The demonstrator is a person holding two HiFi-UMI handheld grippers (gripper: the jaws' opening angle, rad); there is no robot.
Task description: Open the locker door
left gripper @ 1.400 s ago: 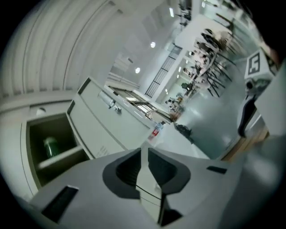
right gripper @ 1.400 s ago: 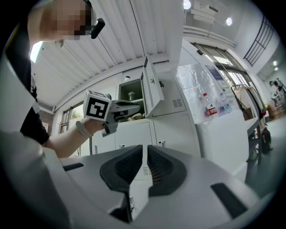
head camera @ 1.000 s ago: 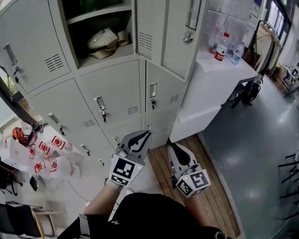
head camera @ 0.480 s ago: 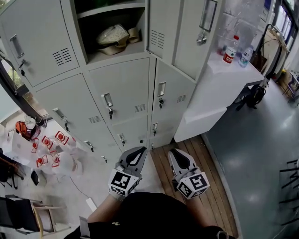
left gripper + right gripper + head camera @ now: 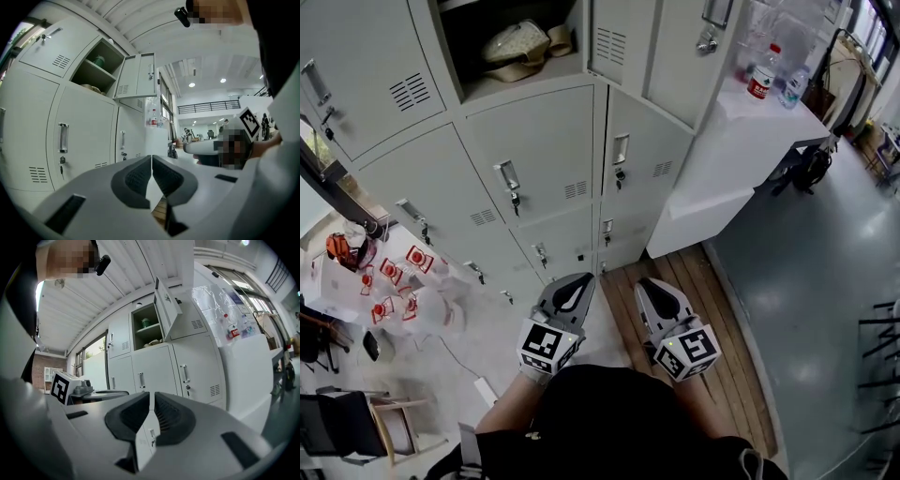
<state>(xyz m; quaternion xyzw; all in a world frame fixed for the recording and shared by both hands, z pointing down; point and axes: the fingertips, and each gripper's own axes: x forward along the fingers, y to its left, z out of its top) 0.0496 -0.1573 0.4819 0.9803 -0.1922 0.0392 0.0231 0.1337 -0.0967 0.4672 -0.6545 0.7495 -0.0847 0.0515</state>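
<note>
The grey locker door point(image 5: 661, 56), vented and fitted with a handle, stands swung open on the upper row.

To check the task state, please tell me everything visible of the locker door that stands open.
The open locker door is pale grey sheet metal, swung out at the right of its compartment. Louvre slots sit near its hinge side, a handle and lock near its free edge. Nothing touches it.

I can read no text on the lockers point(image 5: 534, 150). The bottle point(image 5: 758, 82) has a red label. Its print is too small to read.
</note>
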